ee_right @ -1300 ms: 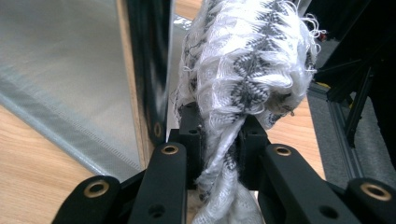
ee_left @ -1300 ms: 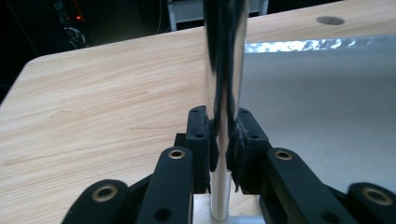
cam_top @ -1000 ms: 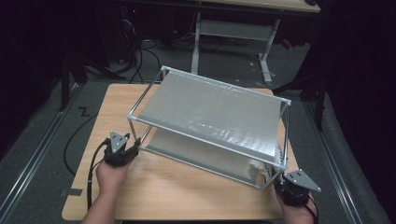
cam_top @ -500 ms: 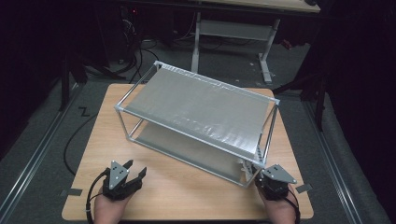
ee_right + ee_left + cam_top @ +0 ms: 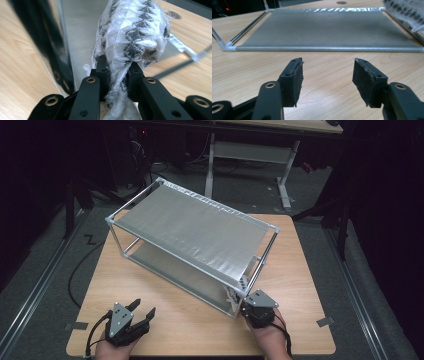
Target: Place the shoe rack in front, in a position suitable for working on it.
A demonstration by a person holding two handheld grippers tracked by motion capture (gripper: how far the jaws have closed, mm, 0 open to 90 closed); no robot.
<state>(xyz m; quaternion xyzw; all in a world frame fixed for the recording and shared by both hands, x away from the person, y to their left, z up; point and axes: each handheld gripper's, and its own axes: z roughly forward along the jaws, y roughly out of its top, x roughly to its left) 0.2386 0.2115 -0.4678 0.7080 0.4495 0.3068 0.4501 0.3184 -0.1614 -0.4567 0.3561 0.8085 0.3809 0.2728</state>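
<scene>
Clearly, I kept my right gripper (image 5: pixel 117 72) clamped on the white-and-black cloth (image 5: pixel 132 32) at the near corner of the shelf rack (image 5: pixel 190 227) to wipe it, while my left gripper (image 5: pixel 327 72), jaws just opened and empty, waited on the table (image 5: pixel 300 270).

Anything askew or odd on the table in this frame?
The two-tier rack sits skewed across the table, not square to its edges. A frayed white cloth bunches in the right tongs at its near corner.
</scene>
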